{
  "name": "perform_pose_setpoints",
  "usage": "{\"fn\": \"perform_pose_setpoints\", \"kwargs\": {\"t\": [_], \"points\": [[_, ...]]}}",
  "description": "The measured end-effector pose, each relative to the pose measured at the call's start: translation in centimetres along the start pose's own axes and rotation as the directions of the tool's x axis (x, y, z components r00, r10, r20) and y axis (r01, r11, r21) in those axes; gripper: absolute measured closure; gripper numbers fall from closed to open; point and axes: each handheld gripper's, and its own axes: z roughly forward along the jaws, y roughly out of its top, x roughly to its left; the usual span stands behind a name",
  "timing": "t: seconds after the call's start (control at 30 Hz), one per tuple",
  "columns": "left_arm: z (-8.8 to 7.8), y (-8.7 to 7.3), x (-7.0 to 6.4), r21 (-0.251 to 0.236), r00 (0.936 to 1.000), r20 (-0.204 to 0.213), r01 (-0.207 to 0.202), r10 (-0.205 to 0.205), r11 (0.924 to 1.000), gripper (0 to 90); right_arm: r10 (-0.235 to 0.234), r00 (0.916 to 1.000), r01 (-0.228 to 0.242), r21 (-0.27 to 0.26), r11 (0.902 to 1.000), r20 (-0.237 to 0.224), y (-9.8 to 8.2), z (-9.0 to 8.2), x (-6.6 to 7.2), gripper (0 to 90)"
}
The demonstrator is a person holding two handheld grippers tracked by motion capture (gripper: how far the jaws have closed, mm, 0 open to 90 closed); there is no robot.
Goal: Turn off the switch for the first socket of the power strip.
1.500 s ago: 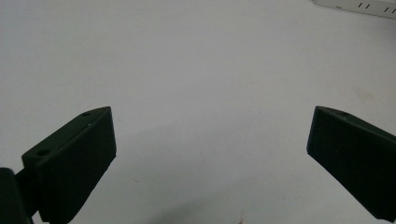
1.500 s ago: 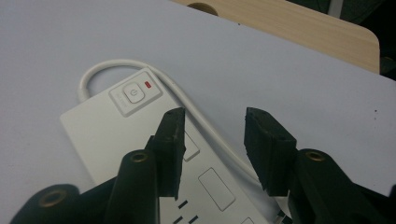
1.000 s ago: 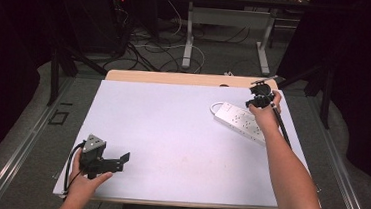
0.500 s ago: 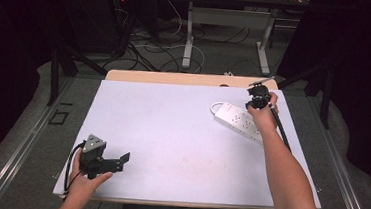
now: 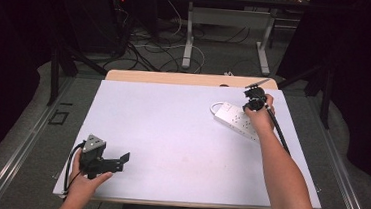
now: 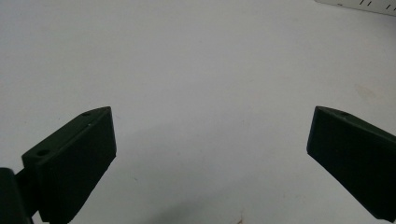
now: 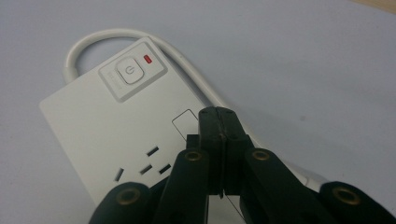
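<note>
A white power strip point(image 5: 235, 119) lies at the far right of the white table top point(image 5: 172, 123). Its power button point(image 7: 130, 72) and a red indicator light point(image 7: 148, 59) face up, and its white cable point(image 7: 100, 36) loops around that end. My right gripper point(image 5: 254, 99) hovers over the button end of the strip; in the right gripper view the right gripper point(image 7: 219, 114) is shut, its jaws pressed together with nothing between them, just above the strip's top face point(image 7: 93, 126). My left gripper point(image 5: 121, 162) rests near the front left edge, and in its own view the left gripper point(image 6: 210, 135) stands wide open over bare table.
A strip of wooden table point(image 5: 175, 78) shows along the far edge of the white top. Beyond it, cables point(image 5: 152, 52) and the legs of another table point(image 5: 189, 39) stand on the floor. A corner of the power strip point(image 6: 364, 3) appears at the top right of the left gripper view.
My right gripper has shifted slightly left and nearer, over the button end of the power strip. The left gripper has stayed still.
</note>
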Motion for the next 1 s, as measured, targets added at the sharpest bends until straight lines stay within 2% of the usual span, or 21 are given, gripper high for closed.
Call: {"fn": "perform_pose_setpoints", "kwargs": {"t": [0.07,0.13,0.33,0.63,1.0], "points": [[0.02,-0.02,0.01,-0.002,1.0000,-0.001,0.001,-0.001,1.0000,1.0,-0.004,1.0000,0.004,-0.006,1.0000,-0.004,-0.09,0.27,0.03,90.0],[0.02,-0.02,0.04,-0.003,1.0000,-0.002,-0.001,0.001,1.0000,1.1,-0.012,0.9999,0.012,0.013,0.9998,0.004,-0.14,0.33,0.04,90.0],[0.00,-0.02,0.03,-0.002,1.0000,-0.002,-0.001,0.001,1.0000,1.1,0.018,0.9998,-0.018,0.011,0.9998,0.002,-0.35,0.64,-0.05,90.0],[-0.01,-0.03,-0.01,-0.005,1.0000,-0.004,-0.003,0.003,1.0000,1.1,-0.003,0.9999,0.003,0.001,1.0000,-0.012,-0.39,0.73,-0.01,90.0],[-0.11,-0.03,0.02,-0.002,1.0000,-0.004,-0.005,0.005,1.0000,1.1,0.000,1.0000,0.000,0.007,1.0000,-0.010,-0.40,0.73,-0.02,90.0]]}}
